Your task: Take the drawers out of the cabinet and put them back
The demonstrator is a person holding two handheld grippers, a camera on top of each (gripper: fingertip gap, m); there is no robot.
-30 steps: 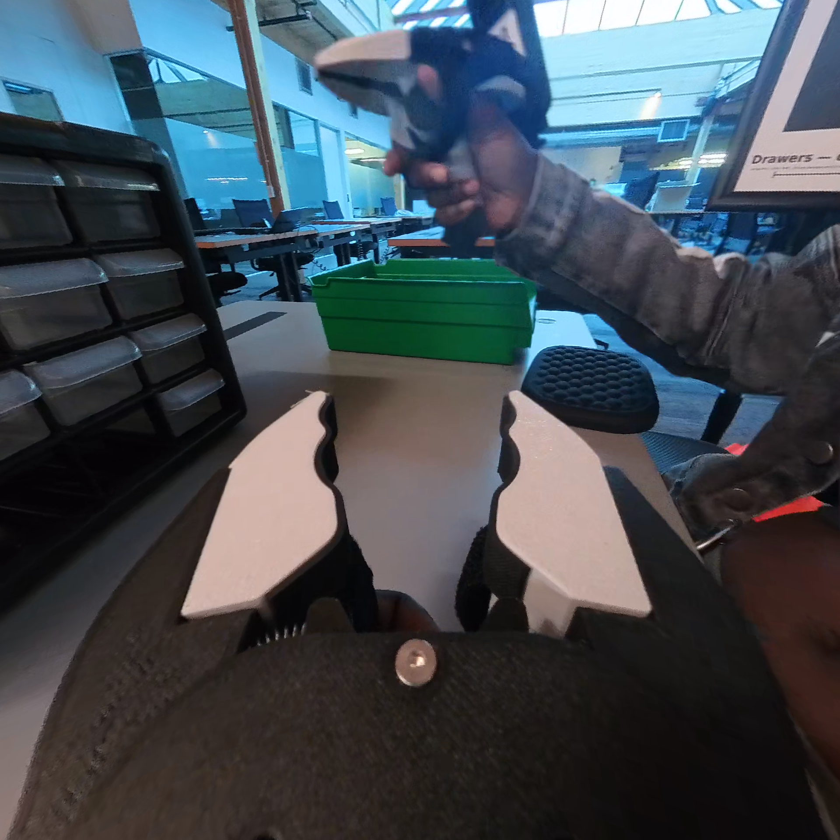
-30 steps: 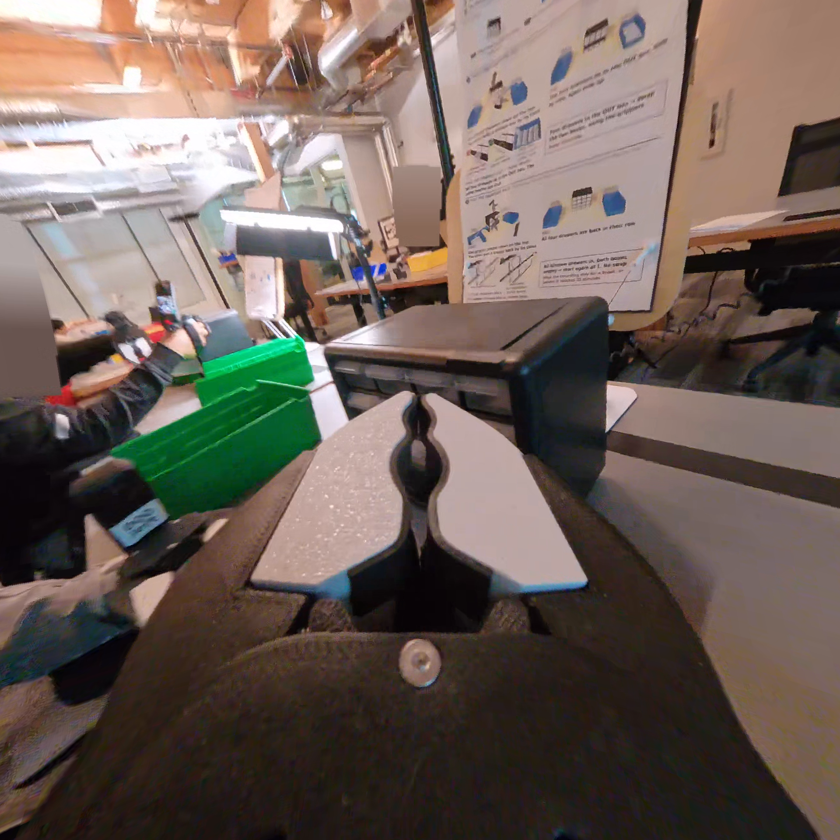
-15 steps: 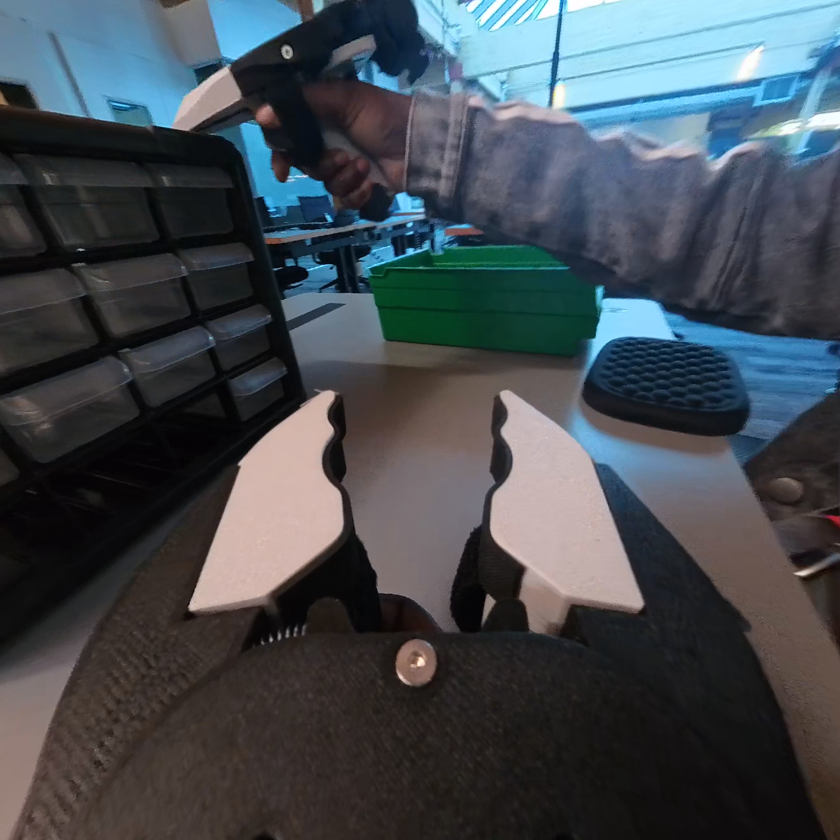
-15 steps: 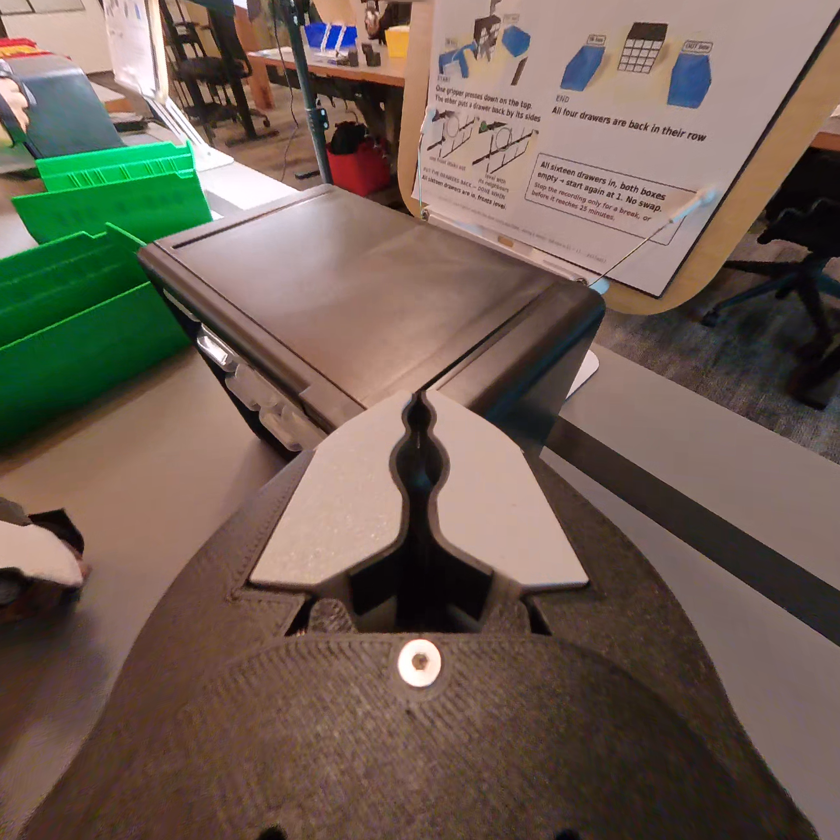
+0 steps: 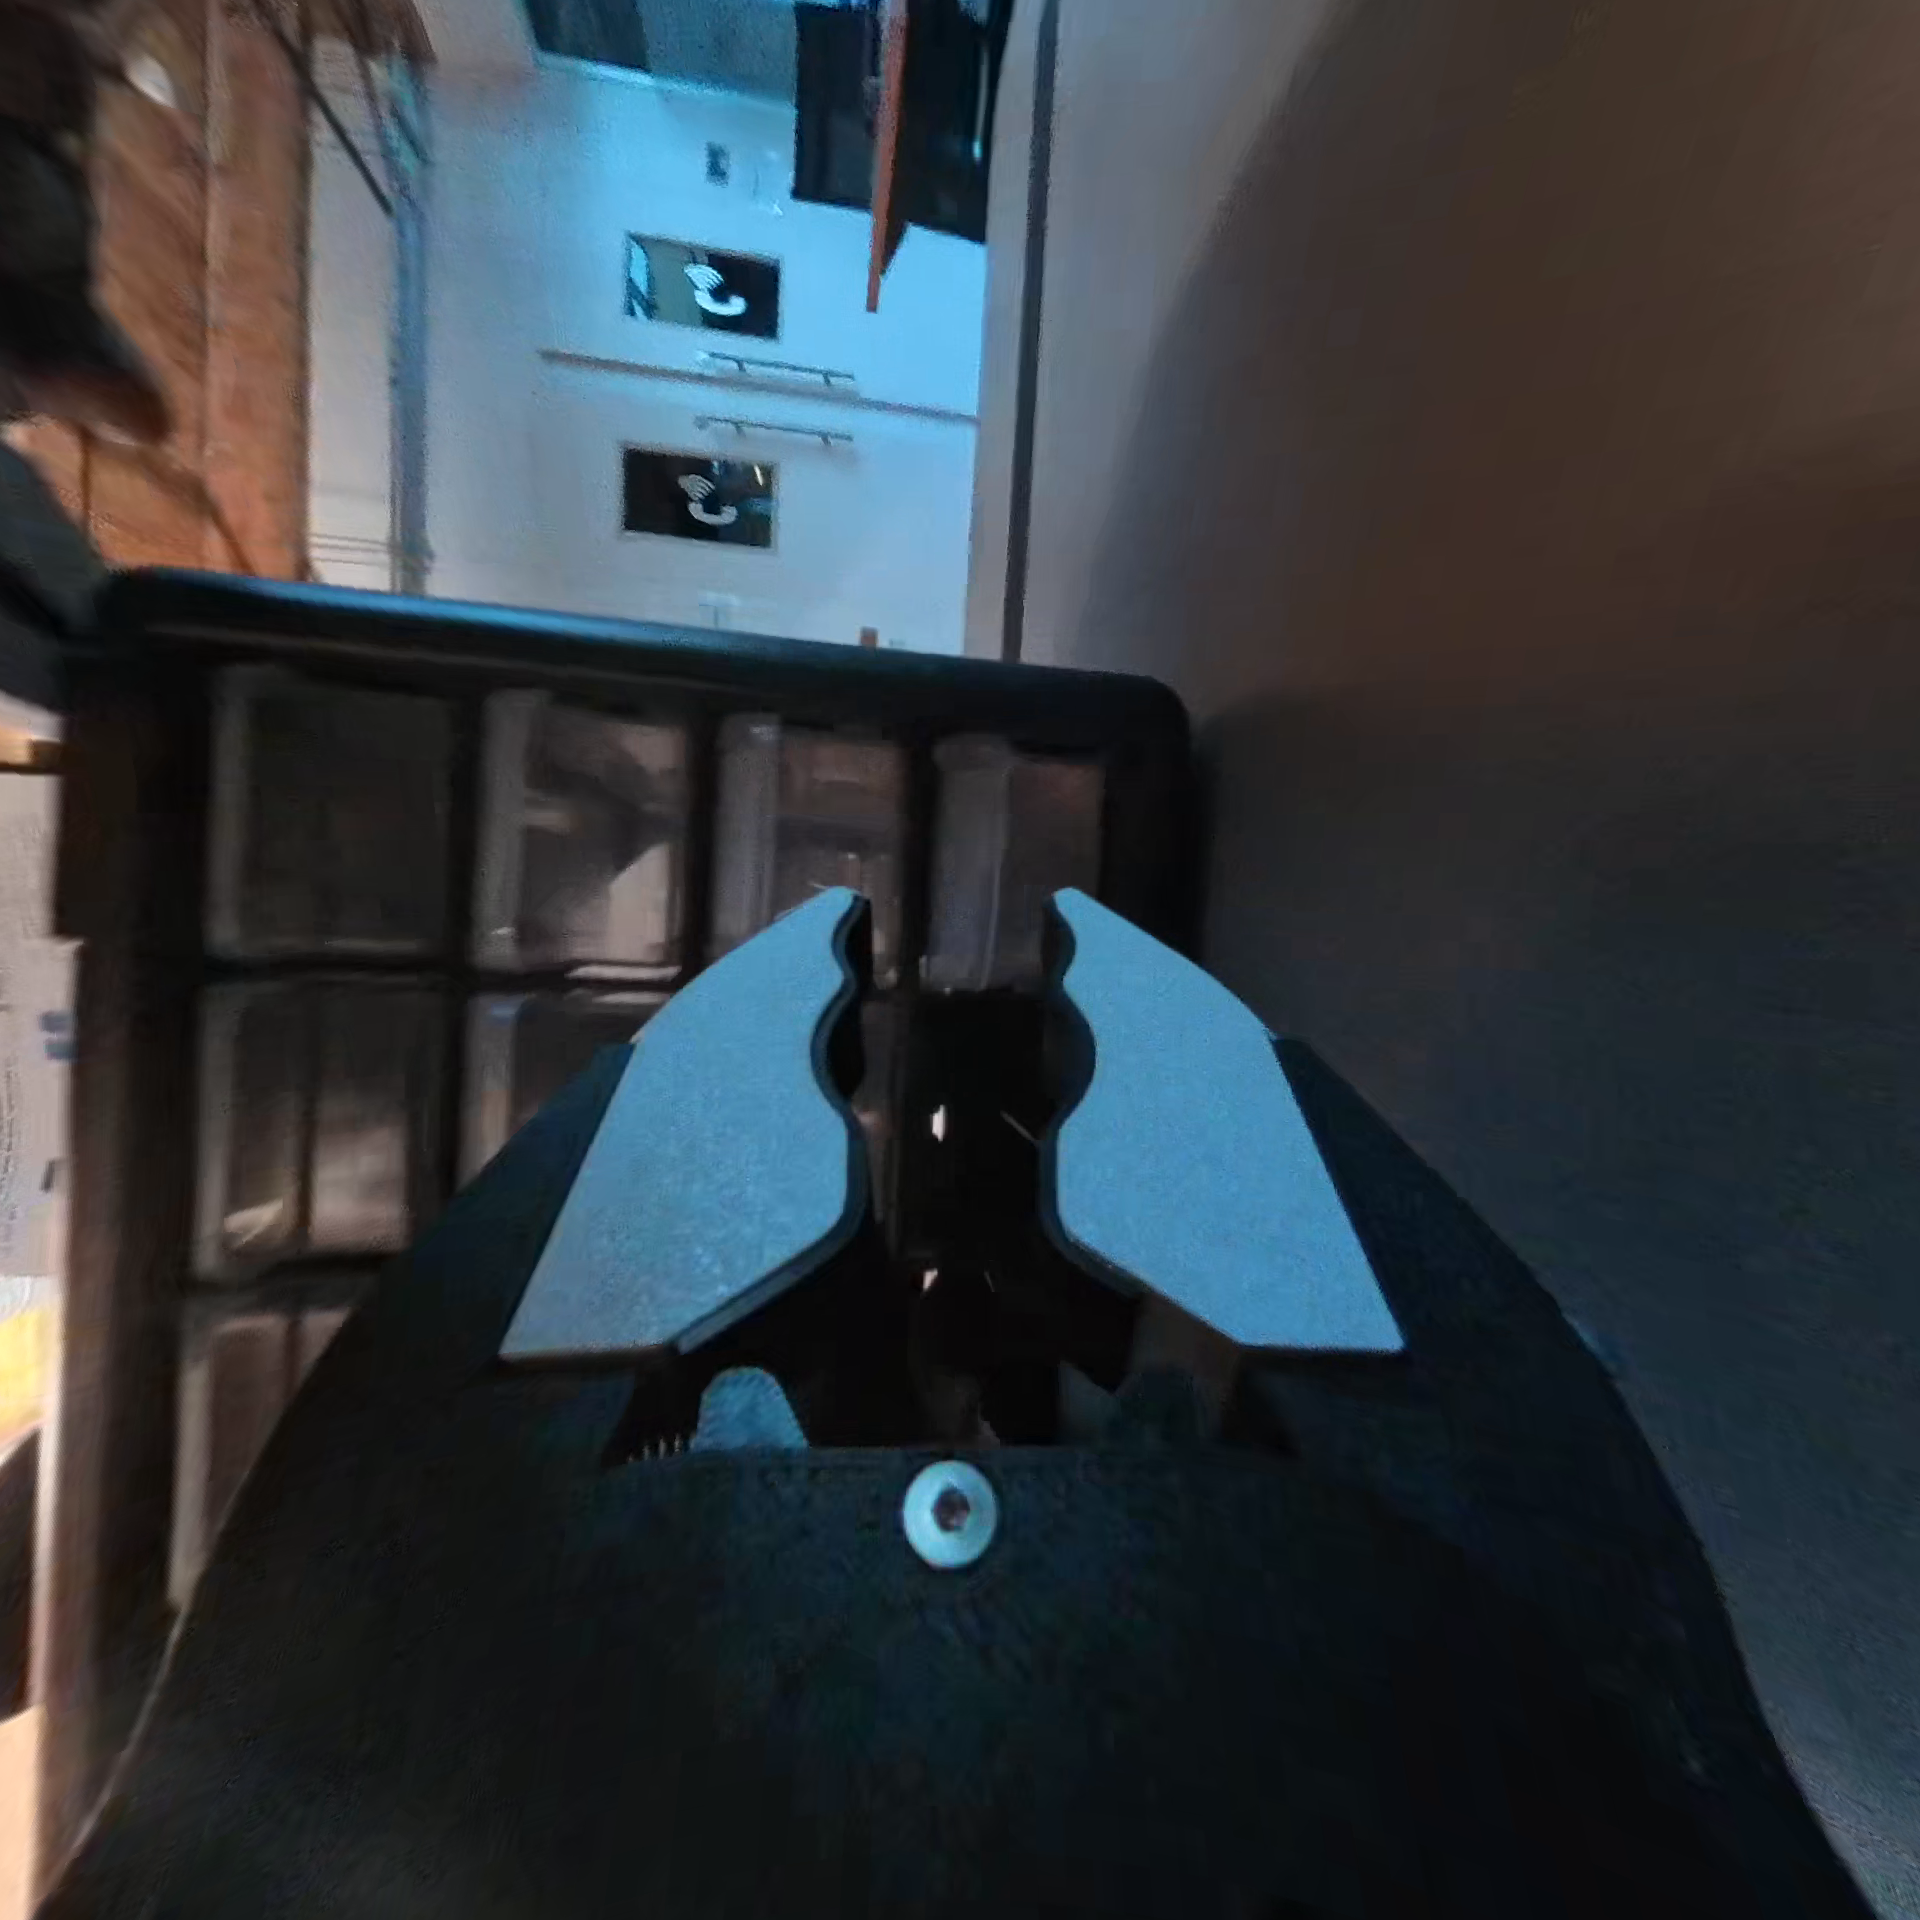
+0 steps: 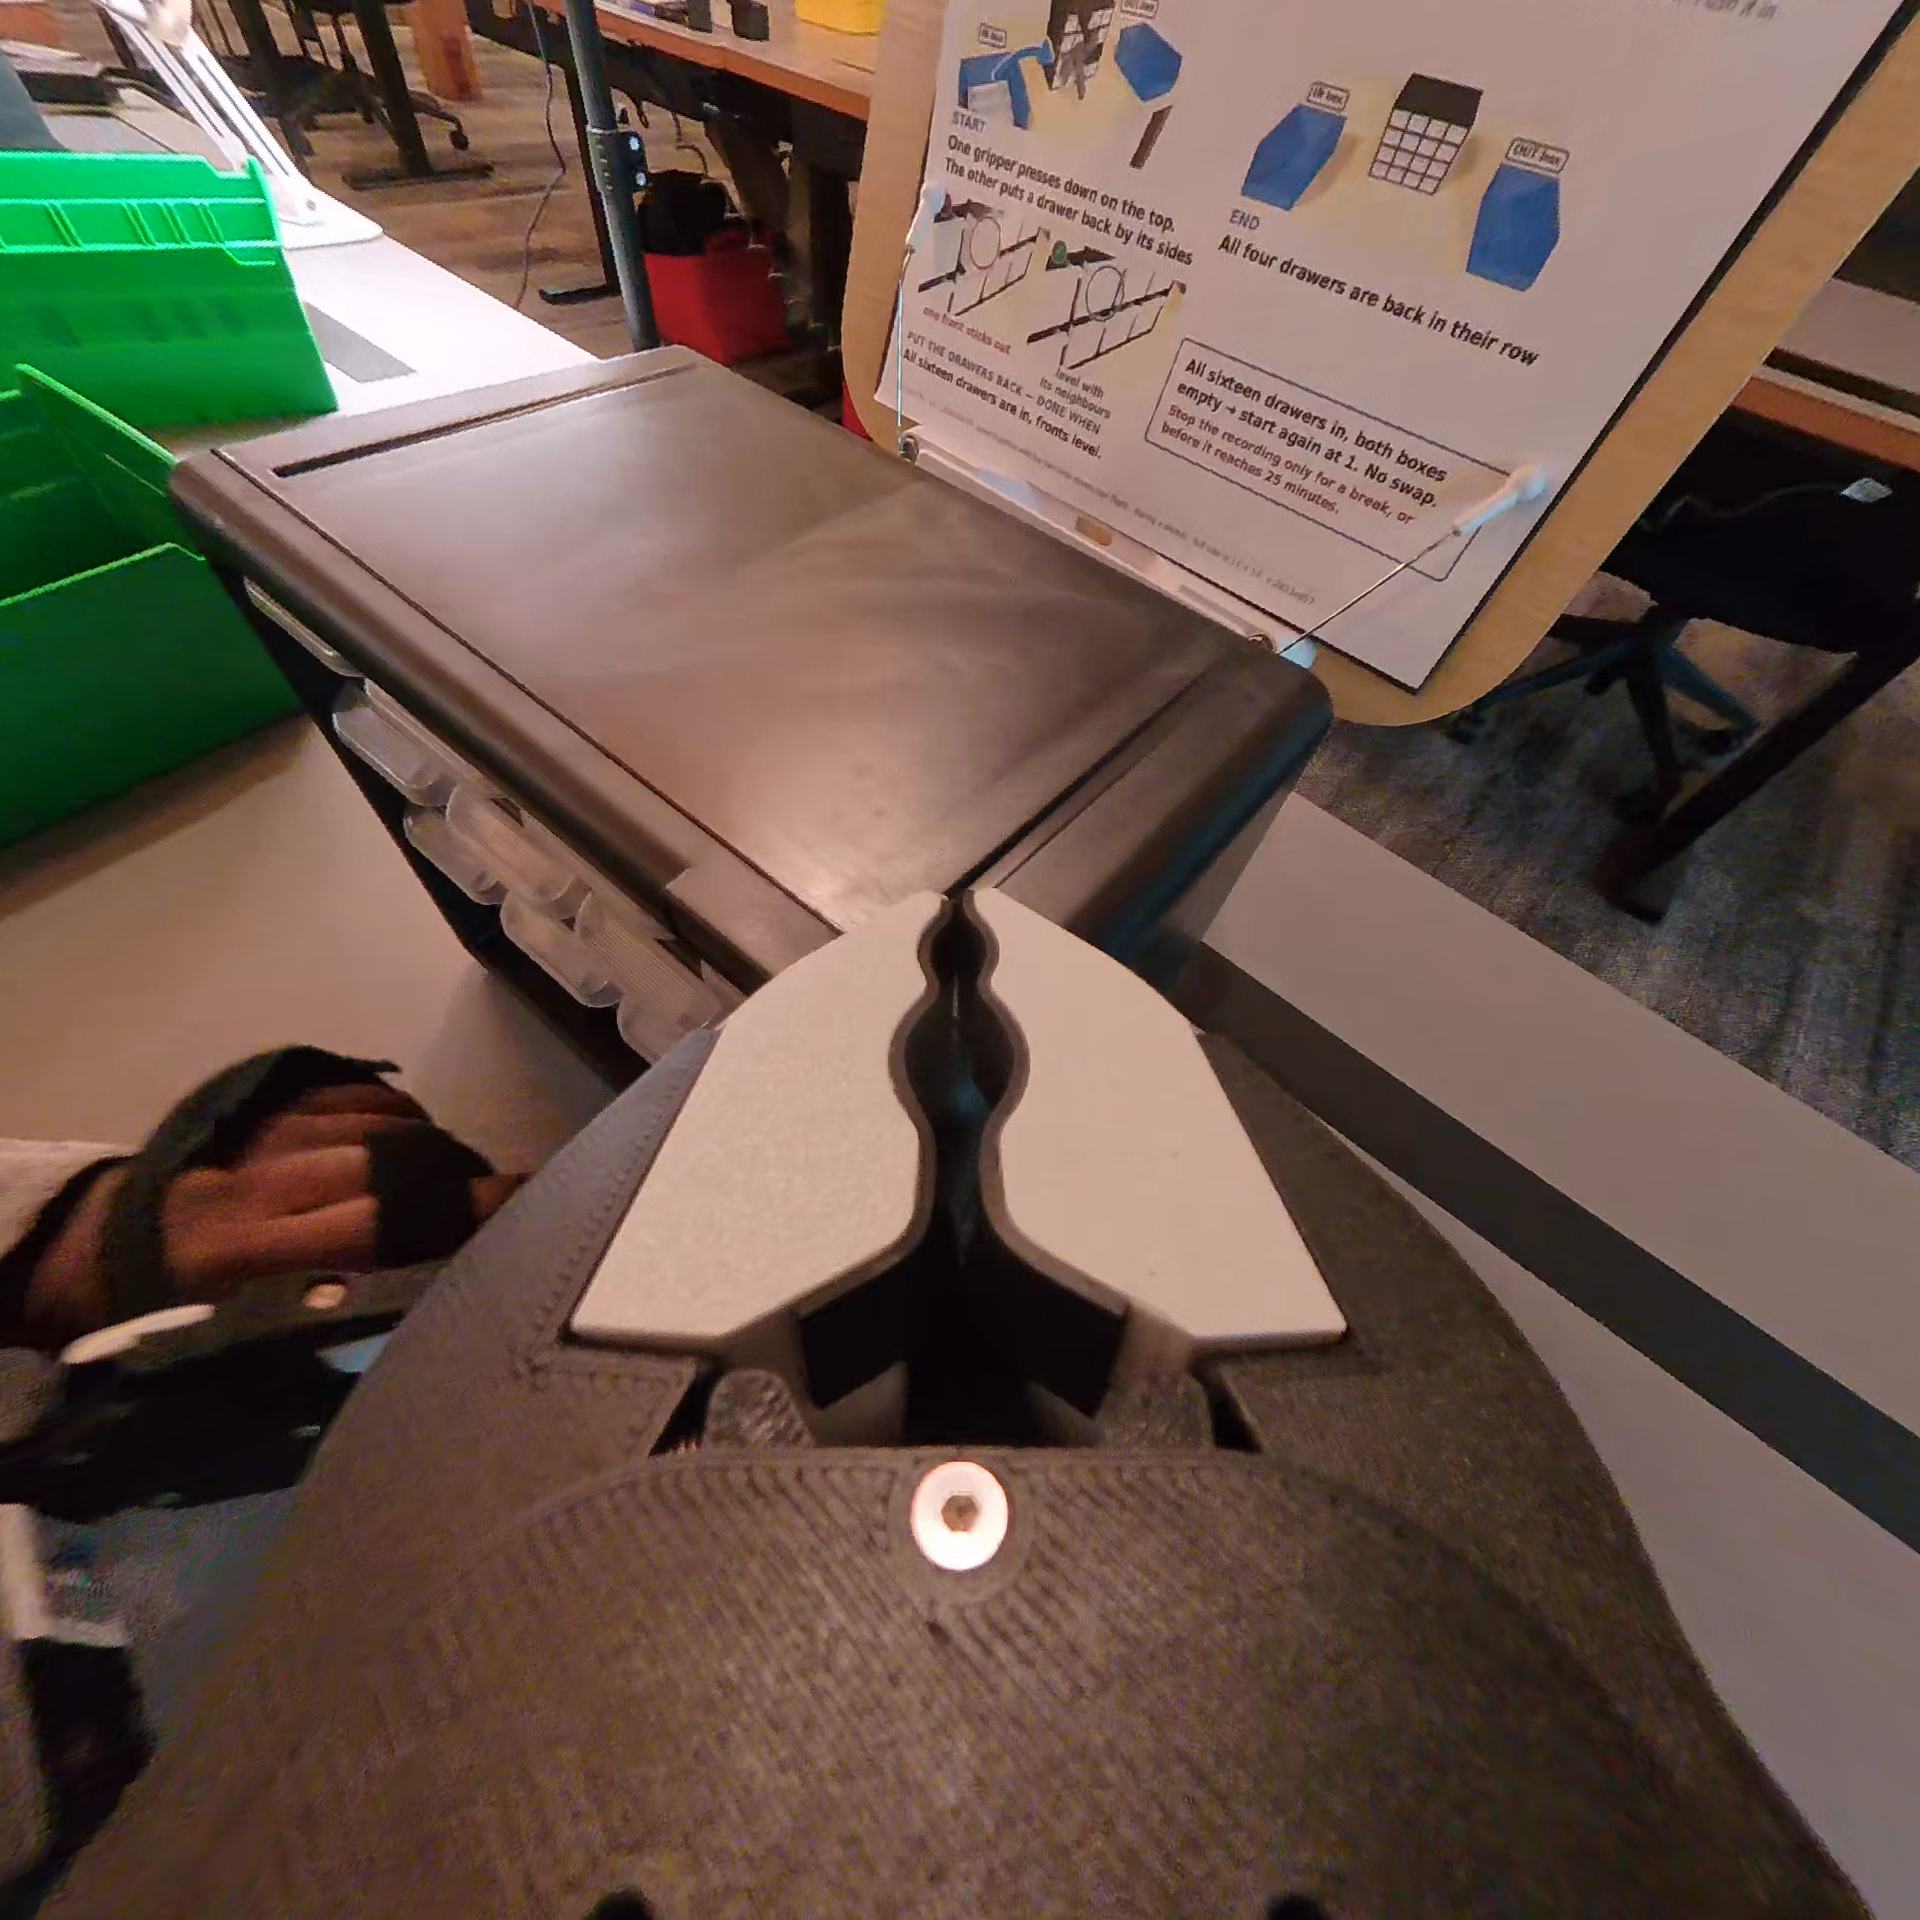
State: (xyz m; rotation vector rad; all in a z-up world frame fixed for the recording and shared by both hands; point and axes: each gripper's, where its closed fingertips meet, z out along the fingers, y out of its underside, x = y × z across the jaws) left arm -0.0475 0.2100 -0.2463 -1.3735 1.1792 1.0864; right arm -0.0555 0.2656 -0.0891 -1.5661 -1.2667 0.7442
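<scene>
Right gripper [image 6: 954, 914], fingers pressed together on nothing, hovers at cabinet [image 6: 727, 623] top's near corner, likely to steady it. Left gripper [image 5: 951, 909], rolled sideways and partly open, empty, faces a drawer [image 5: 1013, 852] beside the table [image 5: 1558, 727], probably to pull it.

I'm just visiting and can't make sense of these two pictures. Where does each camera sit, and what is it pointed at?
Left wrist view: rides on the left claw, rolled sideways, facing the clear drawers in the cabinet front; its fingers are spread.
Right wrist view: rides on the right claw, looking down over the cabinet top, fingers closed; the person's left hand shows low left, green bins beyond.
Shared: the black cabinet.
</scene>
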